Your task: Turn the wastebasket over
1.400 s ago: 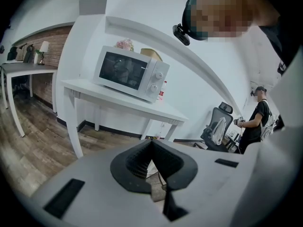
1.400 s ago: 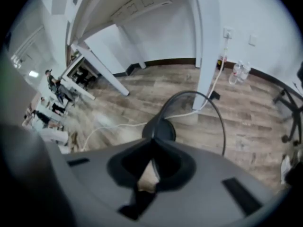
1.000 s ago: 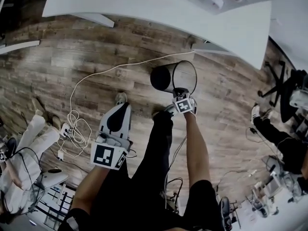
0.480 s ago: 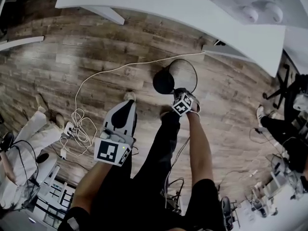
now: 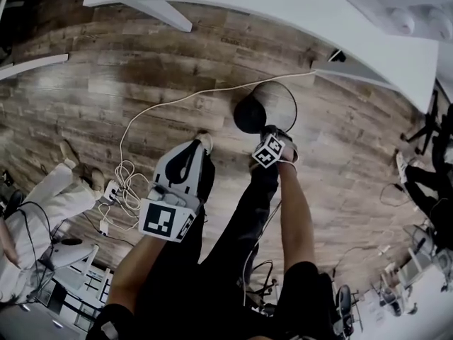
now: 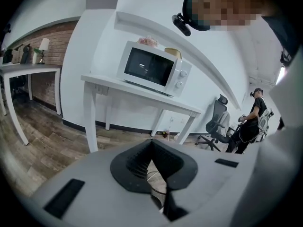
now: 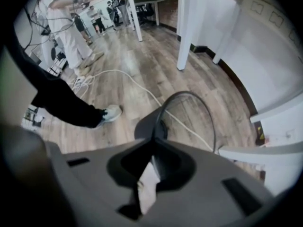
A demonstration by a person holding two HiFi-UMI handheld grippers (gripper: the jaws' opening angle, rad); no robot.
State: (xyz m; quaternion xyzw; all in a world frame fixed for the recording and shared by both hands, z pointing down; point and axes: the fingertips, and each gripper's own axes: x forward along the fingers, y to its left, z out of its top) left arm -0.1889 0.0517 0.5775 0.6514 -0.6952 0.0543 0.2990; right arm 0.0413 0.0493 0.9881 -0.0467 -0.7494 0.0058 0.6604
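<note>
The black mesh wastebasket (image 5: 248,115) hangs tilted just above the wooden floor, its dark base to the left and its round rim toward the white table. My right gripper (image 5: 267,129) points down and is shut on the near part of that rim. In the right gripper view the wastebasket (image 7: 146,122) shows just past the right gripper (image 7: 154,143), with the thin rim running in between the pads. My left gripper (image 5: 192,147) hovers to the left over my leg, apart from the basket. In its own view the left gripper (image 6: 151,143) has its tips together with nothing in them.
A white cable (image 5: 163,105) runs across the floor to a tangle by a power strip (image 5: 117,190). A white table (image 5: 283,6) stands just beyond the basket. A person in white (image 5: 42,211) stands at the left. A microwave (image 6: 154,67) sits on another white table.
My right gripper has rolled and sunk a little with the basket's rim in it, so the basket hangs at a different tilt. My left gripper has drifted forward and down.
</note>
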